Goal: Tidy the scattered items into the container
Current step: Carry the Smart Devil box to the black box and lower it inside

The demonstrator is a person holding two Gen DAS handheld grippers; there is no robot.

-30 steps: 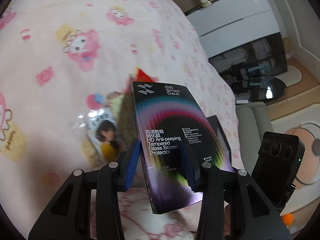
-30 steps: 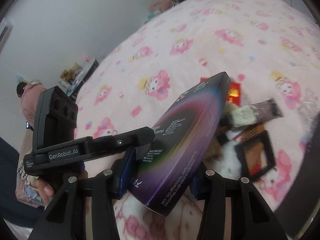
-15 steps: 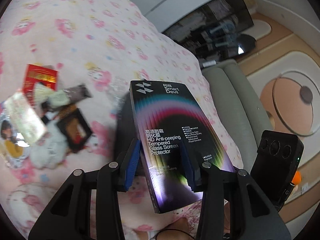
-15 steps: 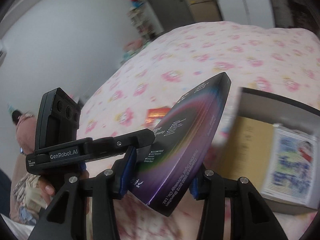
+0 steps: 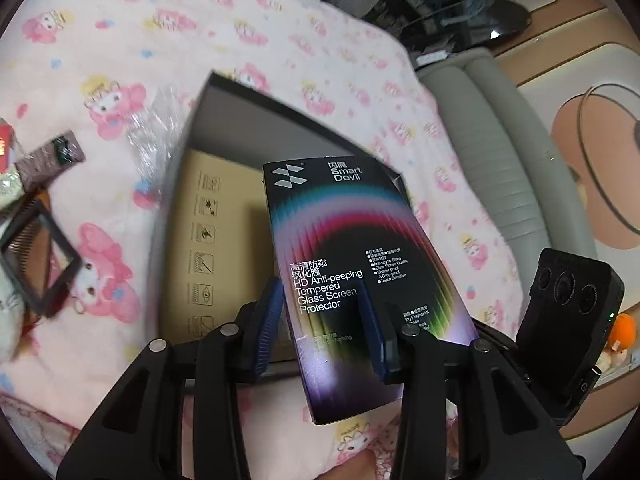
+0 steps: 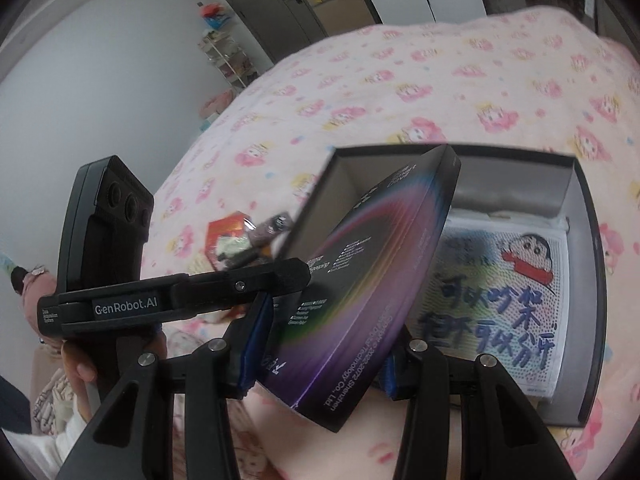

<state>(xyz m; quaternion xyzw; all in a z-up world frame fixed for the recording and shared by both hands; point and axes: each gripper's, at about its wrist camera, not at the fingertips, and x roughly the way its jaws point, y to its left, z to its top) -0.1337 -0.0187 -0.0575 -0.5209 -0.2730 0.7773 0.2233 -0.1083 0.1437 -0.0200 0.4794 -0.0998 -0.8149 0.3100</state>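
Observation:
A black screen protector box with rainbow print is held by both grippers over the open dark grey container on the pink cartoon blanket. My left gripper has its blue pads on the box's lower sides, and its jaws are closing on it. My right gripper is shut on the same box, which tilts over the container. Inside lie a tan carton and a cartoon-printed pack. A brown sachet, a black frame with a comb and a red packet lie scattered left of the container.
Crinkled clear wrap lies at the container's left wall. A grey padded bench runs along the bed's right edge, with patterned floor beyond. A hand grips the left gripper's body. A person's arm shows at far left.
Both grippers carried the box sideways from above the scattered pile to above the open container. The pile has slid to the left edge of the views.

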